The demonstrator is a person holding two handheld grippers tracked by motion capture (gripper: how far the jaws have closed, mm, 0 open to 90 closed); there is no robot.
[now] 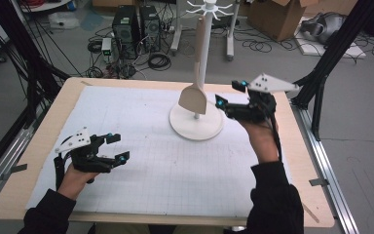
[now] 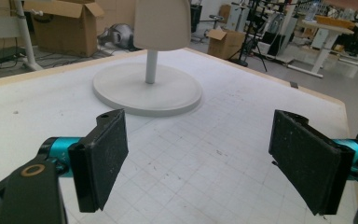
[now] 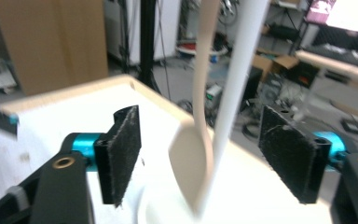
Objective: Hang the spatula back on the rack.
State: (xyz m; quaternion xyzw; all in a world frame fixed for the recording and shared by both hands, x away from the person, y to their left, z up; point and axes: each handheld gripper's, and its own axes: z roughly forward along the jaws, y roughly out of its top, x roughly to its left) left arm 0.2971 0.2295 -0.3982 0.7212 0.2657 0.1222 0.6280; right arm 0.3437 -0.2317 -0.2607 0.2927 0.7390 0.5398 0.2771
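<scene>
Spatula (image 1: 193,99) of pale wood is what we take as the main thing here: it hangs from the white stand (image 1: 196,122), blade down, close against the stand's upright pole and just above its round base. We see the stand on the white gridded mat (image 1: 141,165) that covers most of the wooden table (image 1: 292,161), toward the far right part of the mat.

We find the right gripper (image 1: 230,93) raised off the mat just to the right of the spatula, its jaws spread wide and pointing at the blade, with nothing between them. In the right gripper view the spatula (image 3: 193,154) and the pole (image 3: 233,93) stand between the two black pads, touching neither (the picture is blurred, so we cannot tell how near the pads are to the wood).

We see the left gripper (image 1: 118,147) low over the near left part of the mat, well apart from the stand, its jaws also spread wide and holding nothing. In the left gripper view its pads frame bare mat (image 2: 200,163), with the stand's base (image 2: 168,93) farther off and the blade (image 2: 161,23) hanging above it.

Beyond the table we make out cables, computer towers (image 1: 135,24) and a cardboard box (image 1: 282,14) on the floor.
</scene>
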